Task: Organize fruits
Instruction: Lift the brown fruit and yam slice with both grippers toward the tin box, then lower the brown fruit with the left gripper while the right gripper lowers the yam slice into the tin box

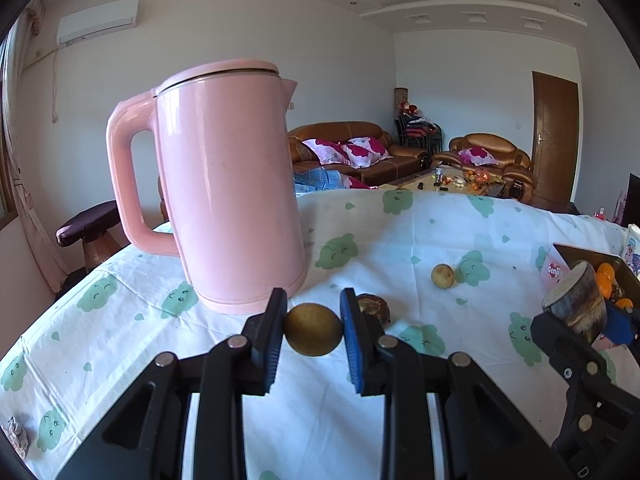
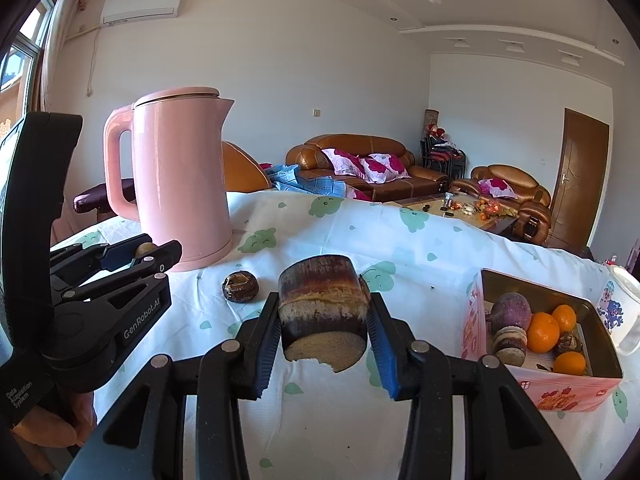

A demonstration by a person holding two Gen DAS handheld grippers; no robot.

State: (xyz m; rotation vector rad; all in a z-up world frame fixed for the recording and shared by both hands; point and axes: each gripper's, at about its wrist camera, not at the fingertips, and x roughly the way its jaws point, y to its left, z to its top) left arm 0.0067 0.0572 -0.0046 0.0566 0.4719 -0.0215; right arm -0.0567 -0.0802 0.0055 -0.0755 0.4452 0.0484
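My left gripper (image 1: 313,330) is shut on a small round yellow-brown fruit (image 1: 313,334), just above the tablecloth in front of the pink kettle (image 1: 228,184). It also shows in the right wrist view (image 2: 145,251). My right gripper (image 2: 323,328) is shut on a dark cut cylinder of sugarcane (image 2: 323,316), held above the cloth; it shows at the right of the left wrist view (image 1: 576,304). A pink tin box (image 2: 560,388) at the right holds oranges (image 2: 542,332) and purple-brown pieces. A small yellow fruit (image 1: 442,276) and a dark round fruit (image 2: 240,286) lie on the cloth.
The tall pink kettle (image 2: 180,176) stands at the left back of the table. A white mug (image 2: 624,312) stands behind the tin box. The white cloth with green prints (image 2: 400,240) covers the table; its far edge drops toward sofas and a coffee table.
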